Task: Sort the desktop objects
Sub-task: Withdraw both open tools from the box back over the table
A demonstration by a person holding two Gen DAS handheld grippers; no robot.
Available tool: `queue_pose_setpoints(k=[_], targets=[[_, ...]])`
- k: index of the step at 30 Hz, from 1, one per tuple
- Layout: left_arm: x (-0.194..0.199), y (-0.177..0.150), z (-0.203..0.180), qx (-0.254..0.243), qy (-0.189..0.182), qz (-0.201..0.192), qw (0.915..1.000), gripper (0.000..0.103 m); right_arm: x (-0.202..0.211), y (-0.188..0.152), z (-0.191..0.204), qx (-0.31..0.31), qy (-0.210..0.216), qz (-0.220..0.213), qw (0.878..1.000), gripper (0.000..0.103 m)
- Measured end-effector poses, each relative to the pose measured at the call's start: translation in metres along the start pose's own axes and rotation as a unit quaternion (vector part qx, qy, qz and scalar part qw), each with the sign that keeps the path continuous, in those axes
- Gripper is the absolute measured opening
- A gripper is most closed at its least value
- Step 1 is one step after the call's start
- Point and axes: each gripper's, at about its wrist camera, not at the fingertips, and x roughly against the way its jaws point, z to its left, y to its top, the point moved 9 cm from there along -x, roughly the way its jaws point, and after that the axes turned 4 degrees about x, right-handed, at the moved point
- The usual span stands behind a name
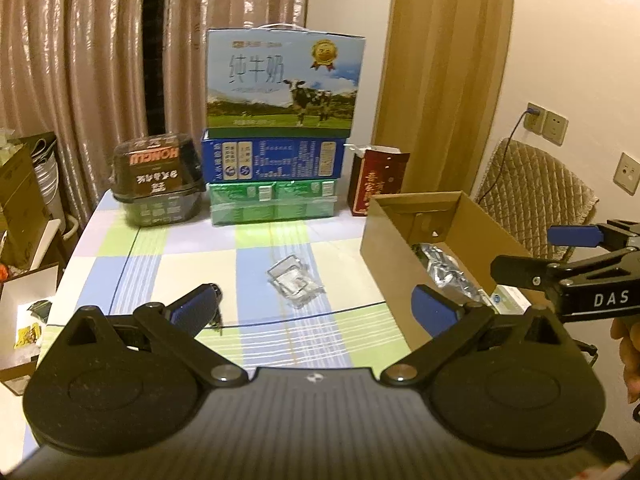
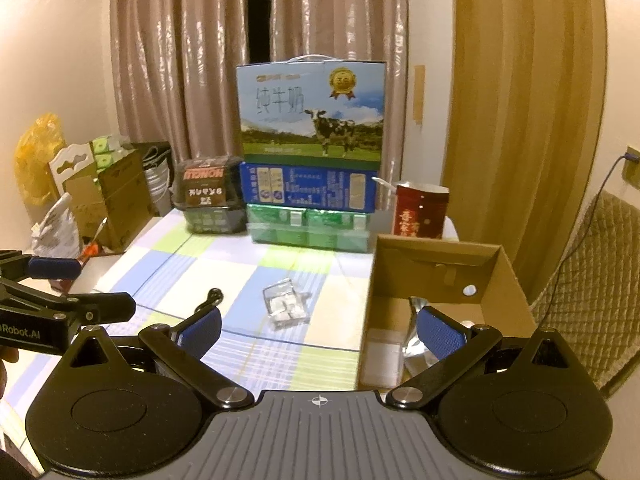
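Both sets of fingers spread wide and empty: left gripper (image 1: 316, 304) and right gripper (image 2: 320, 330) above the checked worktop (image 1: 248, 256). Clear plastic packet (image 1: 295, 286) lying mid-worktop, just left of the open cardboard box (image 1: 400, 256); small black cable (image 2: 212, 298) further left.

Shiny pinkish-beige pleated curtains (image 2: 192, 80) cover the rear wall, with a dark gap between the panels. A golden-brown curtain (image 2: 528, 120) hangs at the right. The plain cream wall (image 1: 580, 60) carries beige wall sockets (image 1: 548, 122). A chair with a quilted tan cover (image 1: 532, 184) stands beside the counter with a checked pastel cloth (image 1: 200, 256). Lighting is warm and dim.
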Motion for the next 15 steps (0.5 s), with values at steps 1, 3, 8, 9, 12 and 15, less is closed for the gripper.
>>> queue_pose_setpoints(k=[1,3,8,9,12,15], targets=[[0.000,-0.001,0.004,0.003,0.002,0.000,1.0000,0.102,-0.002,0.000,0.003,0.002,0.002,0.001,1.000,0.101],[0.001,-0.003,0.012,0.008,0.005,0.002,1.0000,0.102,-0.006,0.000,0.009,0.005,0.006,0.003,1.000,0.101],[0.001,-0.009,0.036,0.017,0.016,0.007,0.9997,0.102,-0.015,-0.002,0.026,0.007,0.024,0.002,1.000,0.101],[0.001,-0.011,0.043,0.016,0.021,0.009,0.9996,0.102,-0.017,-0.002,0.029,0.006,0.029,0.001,1.000,0.101],[-0.001,-0.018,0.064,0.018,0.041,0.018,0.9988,0.102,-0.027,-0.007,0.041,0.010,0.043,0.006,0.999,0.101],[-0.003,-0.025,0.087,0.033,0.055,0.024,0.9977,0.102,-0.041,-0.014,0.052,0.015,0.050,0.015,0.999,0.101]])
